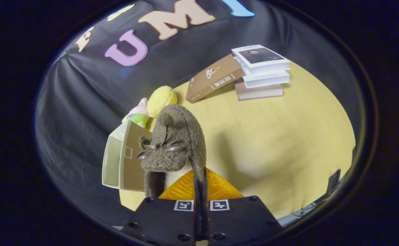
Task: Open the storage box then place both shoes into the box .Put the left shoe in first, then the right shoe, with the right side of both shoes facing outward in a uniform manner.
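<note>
Tongs [201, 182] closed tight, pinching the heel rim of a fuzzy brown shoe [173, 140] with a ribbon bow, shoe held toe-forward over the yellow surface [281, 136], storage box [125, 160] open just left, books [261, 70] stacked beyond

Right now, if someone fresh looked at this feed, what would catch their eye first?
The fuzzy brown shoe with a ribbon bow, held up just ahead of the gripper, whose fingers are shut on its rim. Just behind it stands the box, with a plush toy beyond that. Farther off on the yellow table, a stack of books with one brown book leaning on it.
</note>
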`<act>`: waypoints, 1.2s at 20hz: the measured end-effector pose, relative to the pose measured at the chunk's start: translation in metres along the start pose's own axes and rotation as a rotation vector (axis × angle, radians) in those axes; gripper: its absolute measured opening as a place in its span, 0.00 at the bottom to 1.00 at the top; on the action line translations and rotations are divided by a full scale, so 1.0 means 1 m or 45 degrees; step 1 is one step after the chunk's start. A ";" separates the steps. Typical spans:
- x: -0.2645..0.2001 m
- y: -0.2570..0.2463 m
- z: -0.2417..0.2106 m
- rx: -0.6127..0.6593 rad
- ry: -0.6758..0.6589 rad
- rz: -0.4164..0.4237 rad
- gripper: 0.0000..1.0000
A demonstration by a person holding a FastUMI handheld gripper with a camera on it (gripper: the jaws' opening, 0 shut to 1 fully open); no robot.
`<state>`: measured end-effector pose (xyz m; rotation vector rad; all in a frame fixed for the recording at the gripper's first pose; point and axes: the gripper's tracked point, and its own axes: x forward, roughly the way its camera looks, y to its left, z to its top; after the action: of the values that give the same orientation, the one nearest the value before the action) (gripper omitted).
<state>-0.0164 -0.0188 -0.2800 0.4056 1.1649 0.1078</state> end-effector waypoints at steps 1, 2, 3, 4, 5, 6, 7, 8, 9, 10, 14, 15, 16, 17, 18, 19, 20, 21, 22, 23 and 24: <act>0.001 0.013 0.000 -0.010 -0.002 0.010 0.03; 0.004 0.025 0.006 -0.019 -0.006 0.021 0.03; 0.006 0.039 0.006 -0.026 -0.004 0.033 0.03; 0.008 0.052 0.007 -0.031 -0.004 0.047 0.03; 0.008 0.066 0.007 -0.037 -0.004 0.061 0.03; 0.009 0.078 0.008 -0.044 -0.004 0.072 0.03; 0.011 0.090 0.009 -0.054 -0.007 0.081 0.03; 0.014 0.101 0.009 -0.063 -0.007 0.089 0.04; 0.017 0.113 0.008 -0.068 -0.007 0.100 0.04; 0.019 0.125 0.009 -0.072 -0.007 0.113 0.04; 0.028 0.173 0.008 -0.090 -0.019 0.163 0.03; 0.030 0.183 0.006 -0.095 -0.020 0.175 0.03; 0.034 0.194 0.004 -0.101 -0.016 0.184 0.03; 0.038 0.203 0.000 -0.109 -0.011 0.191 0.03; 0.042 0.213 -0.004 -0.120 -0.002 0.194 0.03; 0.046 0.220 -0.008 -0.133 0.003 0.194 0.04; 0.053 0.227 -0.013 -0.151 0.011 0.187 0.04; 0.061 0.231 -0.018 -0.172 0.016 0.175 0.04; 0.069 0.234 -0.022 -0.191 0.021 0.156 0.04; 0.076 0.234 -0.027 -0.218 0.023 0.123 0.03; 0.082 0.232 -0.030 -0.256 0.021 0.078 0.03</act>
<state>0.0180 0.2263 -0.2770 0.2629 1.1462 0.2793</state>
